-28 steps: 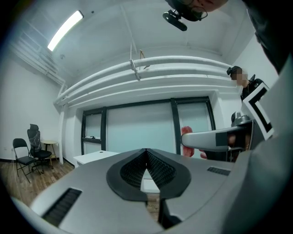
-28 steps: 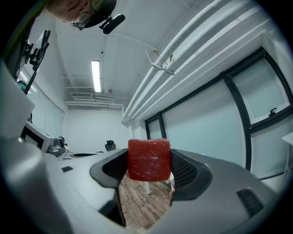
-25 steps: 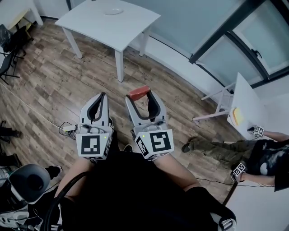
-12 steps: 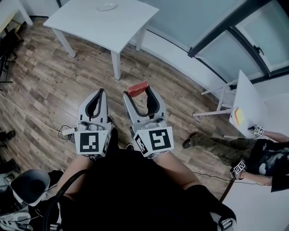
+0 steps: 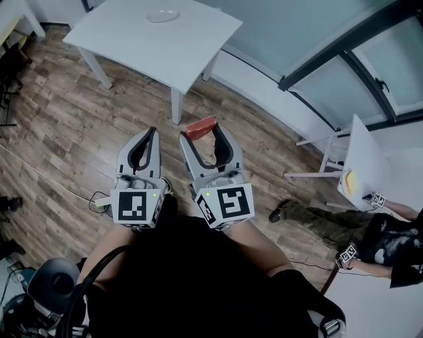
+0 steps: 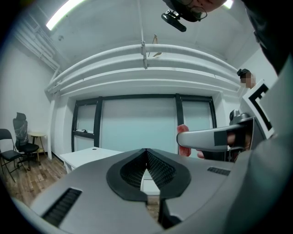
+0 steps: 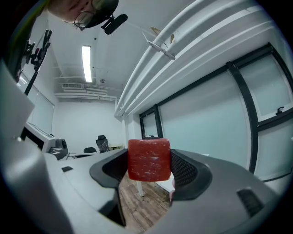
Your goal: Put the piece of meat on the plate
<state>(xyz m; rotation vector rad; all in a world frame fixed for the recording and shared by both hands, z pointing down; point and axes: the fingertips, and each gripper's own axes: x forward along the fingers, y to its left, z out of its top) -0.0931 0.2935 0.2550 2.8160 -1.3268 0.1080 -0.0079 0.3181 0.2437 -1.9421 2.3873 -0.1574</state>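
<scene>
My right gripper [image 5: 201, 129] is shut on a red piece of meat [image 5: 200, 127], a squarish slab that fills the gap between the jaws in the right gripper view [image 7: 149, 160]. My left gripper [image 5: 151, 134] is beside it on the left, shut with nothing in it, its tips touching [image 6: 146, 150]. Both are held in front of the person's body, above the wooden floor. A small clear plate [image 5: 162, 16] lies on the far part of a white table [image 5: 125, 36] ahead. The meat [image 6: 183, 139] also shows at the right of the left gripper view.
The white table stands on a wooden floor [image 5: 66, 125] beside a glass wall. Another person [image 5: 370, 231] sits at the right near a second white table [image 5: 367, 165]. Cables [image 5: 99, 191] lie on the floor at the left. Office chairs [image 6: 18, 151] stand at the far left.
The view has shifted slightly, and the white table now lies a little closer and more central. Both grippers keep their pose, and the meat stays clamped in the right one.
</scene>
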